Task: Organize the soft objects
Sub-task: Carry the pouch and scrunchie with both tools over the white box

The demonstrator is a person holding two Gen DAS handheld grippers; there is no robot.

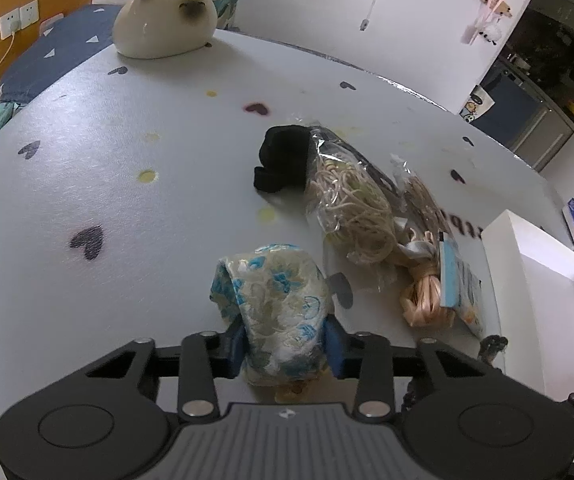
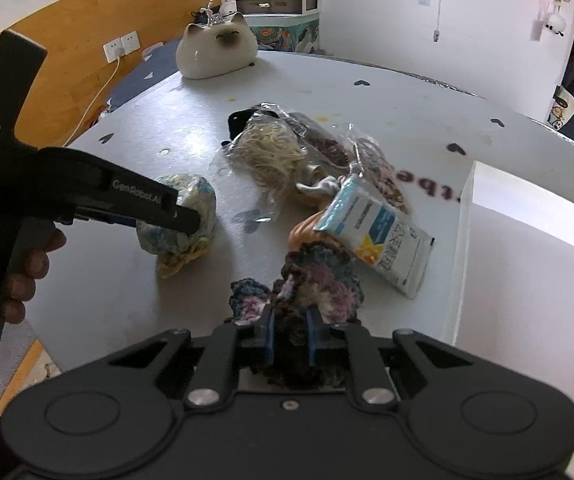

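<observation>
Two hand-held tools are working over one pale worktop (image 1: 87, 168) printed with small hearts and dots. The left tool (image 1: 285, 344) is gripping one rolled bundle of cream fabric with blue flowers (image 1: 275, 300); its two blue pads are pressing the bundle's sides while the bundle is resting on the worktop. In the right wrist view, one hand (image 2: 19, 264) is holding this tool's black handle at the left edge.

The right tool (image 2: 291, 344) is pinching one crocheted piece in purple, blue and cream yarn (image 2: 319, 280), with its two blue pads drawn almost together on the dark lower part of it.

Past the tools, a cluster of soft things is lying near the middle of the worktop: one black cloth item (image 1: 283, 160), one clear bag of cream string (image 1: 351, 208) touching it, at least one more clear bag of brownish cord (image 2: 379, 172) beside that, one coil of peach ribbon (image 1: 423, 300), and one blue-and-white packet (image 2: 379, 236) leaning across the ribbon.

One white box (image 2: 527, 248) is standing at the right, just beside the packet. One cream cat-shaped figure (image 2: 217, 50) is sitting at the far edge, well apart from the cluster.
</observation>
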